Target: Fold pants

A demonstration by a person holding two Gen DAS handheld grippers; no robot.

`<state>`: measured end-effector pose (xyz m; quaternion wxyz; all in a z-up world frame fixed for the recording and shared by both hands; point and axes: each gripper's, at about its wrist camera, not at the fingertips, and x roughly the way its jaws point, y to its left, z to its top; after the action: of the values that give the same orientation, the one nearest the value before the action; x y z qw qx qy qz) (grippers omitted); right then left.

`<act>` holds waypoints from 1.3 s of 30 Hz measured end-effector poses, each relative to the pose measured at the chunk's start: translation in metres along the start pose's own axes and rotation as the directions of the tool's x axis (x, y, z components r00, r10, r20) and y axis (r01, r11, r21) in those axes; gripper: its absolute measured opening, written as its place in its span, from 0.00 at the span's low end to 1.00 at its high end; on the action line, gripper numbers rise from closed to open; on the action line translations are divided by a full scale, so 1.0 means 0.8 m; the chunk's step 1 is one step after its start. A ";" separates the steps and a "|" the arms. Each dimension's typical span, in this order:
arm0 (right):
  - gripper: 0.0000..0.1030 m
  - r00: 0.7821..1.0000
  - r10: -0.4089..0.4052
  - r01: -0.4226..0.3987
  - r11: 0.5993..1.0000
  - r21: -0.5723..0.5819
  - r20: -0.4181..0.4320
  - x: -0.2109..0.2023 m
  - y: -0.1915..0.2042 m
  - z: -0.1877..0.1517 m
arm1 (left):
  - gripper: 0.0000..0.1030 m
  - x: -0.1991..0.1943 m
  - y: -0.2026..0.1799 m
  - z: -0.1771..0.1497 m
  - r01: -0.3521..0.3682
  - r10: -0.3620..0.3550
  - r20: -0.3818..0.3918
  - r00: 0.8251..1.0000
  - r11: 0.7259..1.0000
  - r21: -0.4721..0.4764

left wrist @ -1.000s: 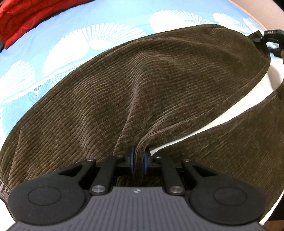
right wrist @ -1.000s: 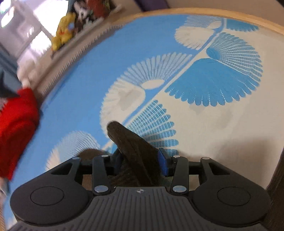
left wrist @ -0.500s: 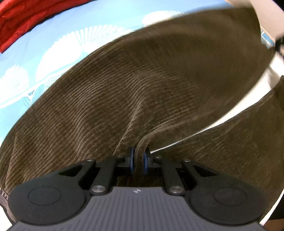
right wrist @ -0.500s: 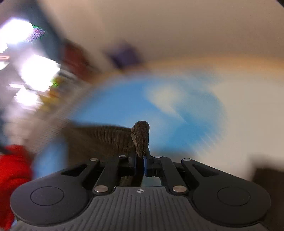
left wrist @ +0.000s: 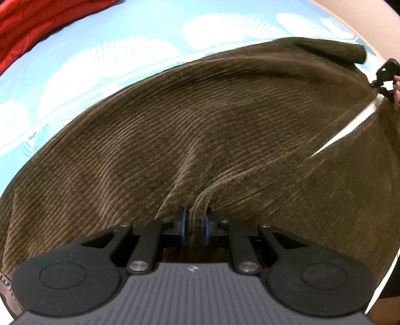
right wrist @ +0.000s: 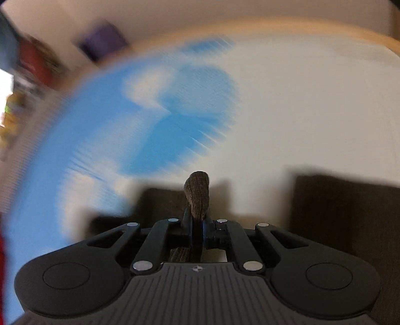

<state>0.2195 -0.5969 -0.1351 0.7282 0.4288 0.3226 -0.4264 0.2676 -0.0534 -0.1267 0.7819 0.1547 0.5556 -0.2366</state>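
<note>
Between the blue pads of the left gripper (left wrist: 194, 226): a pinched ridge of the brown corduroy pants (left wrist: 200, 130), held close to the inner seam where the two legs part. Left figure has crept up a touch in the last half second, so the jaws have just been easing a little wider, cloth between them all the while; pads appear to press the fold on both sides. Across at the right gripper (right wrist: 197, 231): jaws closed tight on a narrow tab of the same cloth, standing up above the pads, probably a hem corner. In the left view, far right edge, the same tool glimpsed at the leg's end.

Beyond the grippers: one leg draped broad and ridged over the bedsheet (left wrist: 140, 32), blue with white fan prints; second leg lower right, a pale strip of sheet between the two. Red bedding (left wrist: 30, 20) upper left, well apart. Right view heavily smeared; background unreadable.

Judged step: carrying one leg over onto the other. To do it well:
- Keep the left pinch firm and steady as the anchor.
- Hold the cloth taut between both grips, no sag.
- Sweep the right corner low, then match hem to hem and seam to seam before letting go.
- Watch for a slipping tab on the right.
</note>
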 end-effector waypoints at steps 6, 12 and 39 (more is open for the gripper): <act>0.31 0.983 -0.063 0.065 0.998 -0.007 0.175 -0.056 0.016 0.008 | 0.62 -0.020 0.011 0.008 0.062 -0.062 0.009 0.998 0.998 -0.022; 0.33 0.979 0.101 -0.093 0.994 -0.052 0.177 -0.079 0.036 -0.003 | 0.66 -0.060 0.031 0.020 0.101 -0.091 0.125 0.988 0.992 -0.076; 0.38 0.996 0.082 -0.071 0.975 -0.212 0.044 -0.020 0.041 -0.004 | 0.66 -0.059 0.111 0.002 -0.067 0.084 0.085 0.993 0.980 -0.190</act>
<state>0.2421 -0.5797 -0.1119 0.7936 0.3501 0.3298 -0.3726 0.3044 0.0298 -0.0832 0.8262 0.0906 0.5323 -0.1605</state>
